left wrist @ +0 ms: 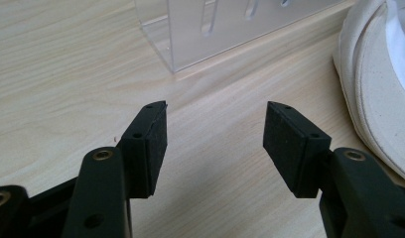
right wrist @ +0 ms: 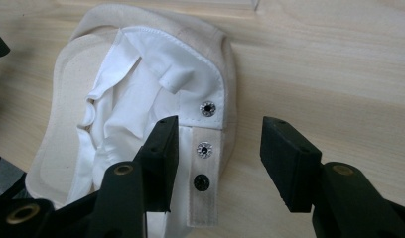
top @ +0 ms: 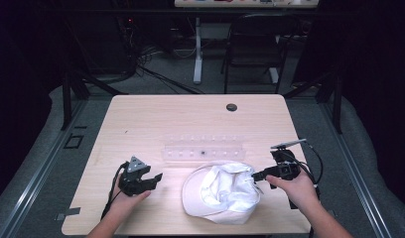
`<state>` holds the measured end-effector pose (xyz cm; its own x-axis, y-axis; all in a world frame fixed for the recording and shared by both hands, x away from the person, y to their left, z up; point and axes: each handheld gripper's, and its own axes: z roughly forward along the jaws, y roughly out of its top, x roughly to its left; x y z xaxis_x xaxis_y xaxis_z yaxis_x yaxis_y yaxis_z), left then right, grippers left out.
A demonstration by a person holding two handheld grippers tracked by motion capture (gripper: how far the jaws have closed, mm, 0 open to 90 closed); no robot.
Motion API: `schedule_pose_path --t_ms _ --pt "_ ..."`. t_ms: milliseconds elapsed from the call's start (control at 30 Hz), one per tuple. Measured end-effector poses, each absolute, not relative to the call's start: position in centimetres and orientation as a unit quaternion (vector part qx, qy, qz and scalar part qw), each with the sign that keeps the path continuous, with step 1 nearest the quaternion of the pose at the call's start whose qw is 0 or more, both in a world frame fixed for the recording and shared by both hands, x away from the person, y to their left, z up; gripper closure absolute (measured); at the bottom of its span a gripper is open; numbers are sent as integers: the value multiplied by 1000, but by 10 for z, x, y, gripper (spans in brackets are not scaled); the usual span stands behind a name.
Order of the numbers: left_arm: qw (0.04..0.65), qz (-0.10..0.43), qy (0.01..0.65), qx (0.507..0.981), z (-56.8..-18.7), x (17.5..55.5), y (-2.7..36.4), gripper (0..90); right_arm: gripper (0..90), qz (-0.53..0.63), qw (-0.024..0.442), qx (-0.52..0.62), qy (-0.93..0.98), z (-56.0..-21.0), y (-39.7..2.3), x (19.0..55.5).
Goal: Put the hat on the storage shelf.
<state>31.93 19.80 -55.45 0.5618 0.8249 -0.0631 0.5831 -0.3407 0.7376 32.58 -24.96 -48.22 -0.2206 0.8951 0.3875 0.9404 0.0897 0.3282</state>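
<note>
The high view looks forward and down over the whole table (top: pixel 141 114). Both gripper views sit low and close, sharing the cap (right wrist: pixel 141 99) and the clear rack (left wrist: pixel 225 25).

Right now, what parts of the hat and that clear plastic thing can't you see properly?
- Cap, outer front: turned down against the table.
- Cap in the left claw view: cut off by the right edge.
- Clear plastic rack: what is the dark speck on it? Too small from above.
- Snap strap: partly behind a jaw of the right claw.
</note>
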Motion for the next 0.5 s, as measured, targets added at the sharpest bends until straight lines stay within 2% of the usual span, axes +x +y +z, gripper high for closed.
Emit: schedule_pose_path --t_ms 500 --pt "367 161 432 808 -556 319 195 424 490 -249 108 -639 -720 -497 -246 340"
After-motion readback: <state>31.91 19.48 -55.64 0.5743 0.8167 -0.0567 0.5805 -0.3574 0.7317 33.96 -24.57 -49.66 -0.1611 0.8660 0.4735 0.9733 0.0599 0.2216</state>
